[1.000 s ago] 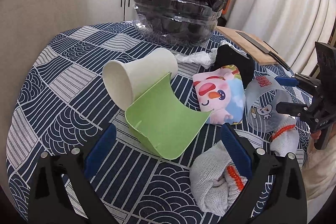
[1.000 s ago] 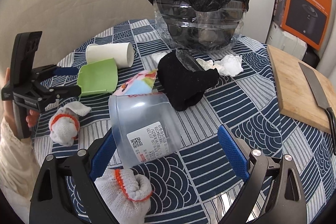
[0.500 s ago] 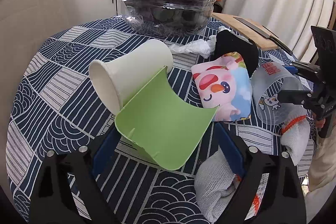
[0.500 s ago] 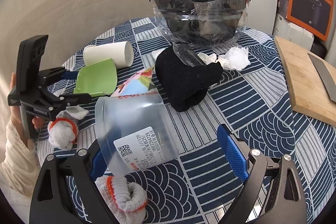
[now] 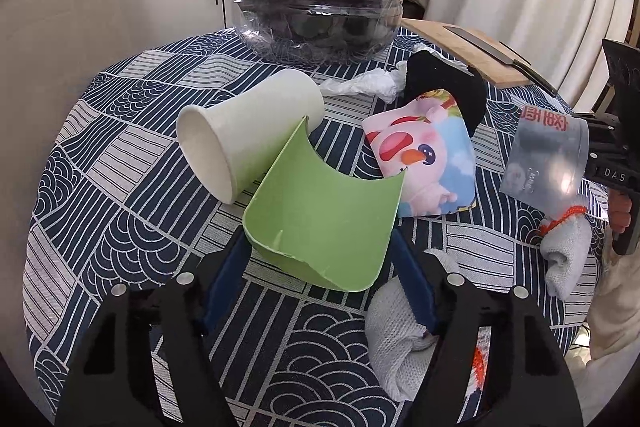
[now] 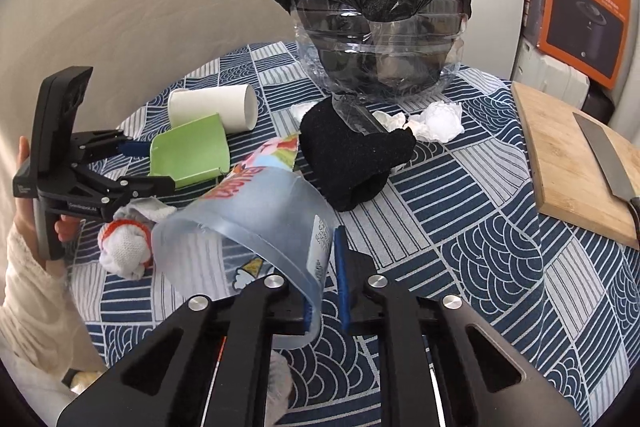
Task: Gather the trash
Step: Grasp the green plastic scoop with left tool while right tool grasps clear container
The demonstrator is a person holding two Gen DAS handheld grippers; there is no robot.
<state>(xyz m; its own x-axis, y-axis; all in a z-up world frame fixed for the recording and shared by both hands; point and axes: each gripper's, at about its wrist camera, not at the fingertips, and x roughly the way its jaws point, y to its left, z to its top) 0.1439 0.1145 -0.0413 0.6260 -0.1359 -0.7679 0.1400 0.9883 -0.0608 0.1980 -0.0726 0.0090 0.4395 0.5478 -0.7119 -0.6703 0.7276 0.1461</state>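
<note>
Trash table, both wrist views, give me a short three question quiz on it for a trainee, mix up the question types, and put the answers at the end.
1. True or false: the right gripper is shut on the wall of the clear plastic cup.
2. Multiple choice: what lies between the open fingers of the left gripper? A) paper cup B) green plastic piece C) black sock
3. Fill in: the knife rests on the ____.

Key
1. True.
2. B: the green plastic piece; the white paper cup lies just beyond it.
3. Wooden cutting board.
</note>
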